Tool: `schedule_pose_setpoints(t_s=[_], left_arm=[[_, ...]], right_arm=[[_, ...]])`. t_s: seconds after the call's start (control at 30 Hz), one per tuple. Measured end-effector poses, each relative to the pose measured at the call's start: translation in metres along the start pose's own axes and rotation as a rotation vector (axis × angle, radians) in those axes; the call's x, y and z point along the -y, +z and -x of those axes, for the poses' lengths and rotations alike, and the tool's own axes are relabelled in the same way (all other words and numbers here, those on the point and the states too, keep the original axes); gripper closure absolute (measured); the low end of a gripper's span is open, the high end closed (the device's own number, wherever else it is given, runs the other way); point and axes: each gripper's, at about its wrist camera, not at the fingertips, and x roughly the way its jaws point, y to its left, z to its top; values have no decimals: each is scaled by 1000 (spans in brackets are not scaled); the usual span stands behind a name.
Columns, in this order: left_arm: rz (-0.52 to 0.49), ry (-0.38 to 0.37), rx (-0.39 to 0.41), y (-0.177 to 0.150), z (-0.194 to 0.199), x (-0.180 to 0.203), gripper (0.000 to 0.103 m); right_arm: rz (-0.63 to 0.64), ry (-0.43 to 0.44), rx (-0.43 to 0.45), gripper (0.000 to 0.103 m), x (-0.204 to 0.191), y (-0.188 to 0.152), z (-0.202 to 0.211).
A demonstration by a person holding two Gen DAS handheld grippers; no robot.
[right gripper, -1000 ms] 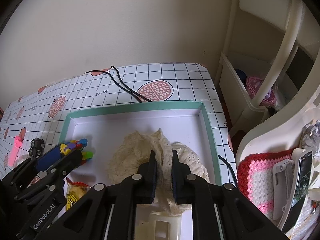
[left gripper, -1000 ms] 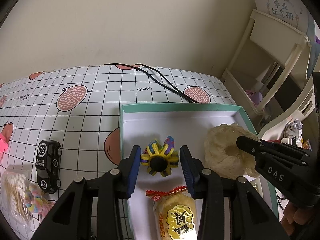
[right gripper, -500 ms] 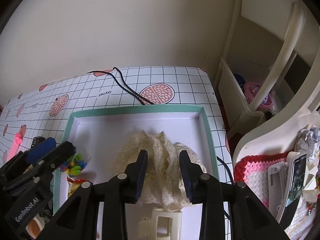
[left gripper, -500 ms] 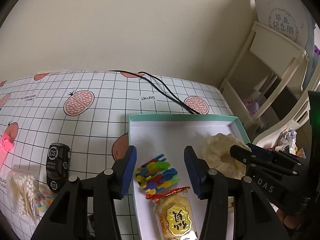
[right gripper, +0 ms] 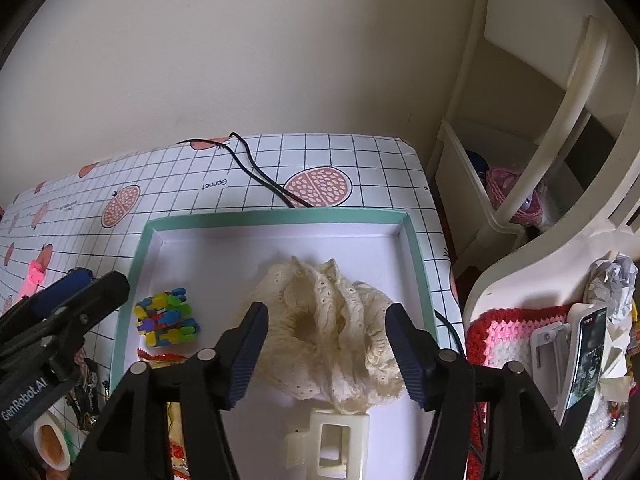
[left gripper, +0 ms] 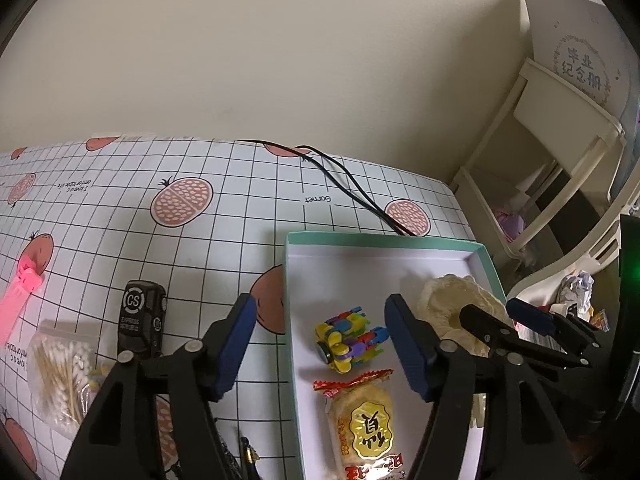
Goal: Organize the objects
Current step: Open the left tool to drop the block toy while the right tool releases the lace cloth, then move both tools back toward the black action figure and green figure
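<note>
Between both grippers' spread fingers, the tray's contents lie released.
Left gripper (left gripper: 320, 350) gapes wide and empty over the knobbly plastic block toy (left gripper: 350, 340); right gripper (right gripper: 326, 354) likewise over the soft, ruffled lace scrunchie (right gripper: 332, 330) in the teal-rimmed tray (right gripper: 280, 216). Likely next: fetch the boxy black toy car (left gripper: 141, 322) left of the left gripper on the counter (left gripper: 120, 216).

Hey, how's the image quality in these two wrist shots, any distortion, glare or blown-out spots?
Left wrist view: fisheye bends the tablecloth grid, dark vignette in the corners, and the pink clip is blown out. Right wrist view: same bending on the teal-rimmed box, soft even light, no hard glare, sharp on the lace scrunchie.
</note>
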Motion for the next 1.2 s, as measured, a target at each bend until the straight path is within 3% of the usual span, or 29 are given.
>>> schedule_pose_setpoints(t_s=[0.1,0.3,0.4,0.57,1.2], left_arm=[[0,4,-6,0,1,-2,25],[0,16,-16,-1,0,-4,24],[6,21,-13,-1,1,-7,10],[9,27,-5,-1,5,-9,6],[48,78,21,-2,28,-28,2]], right_arm=[[1,2,4,30,-1,0,1],[12,4,1,19,-5,-1,0],[15,-1,2,15,-6,-2,0],[18,-4,11,4,-10,-2,2],[6,12,39,0,-29,-11,21]])
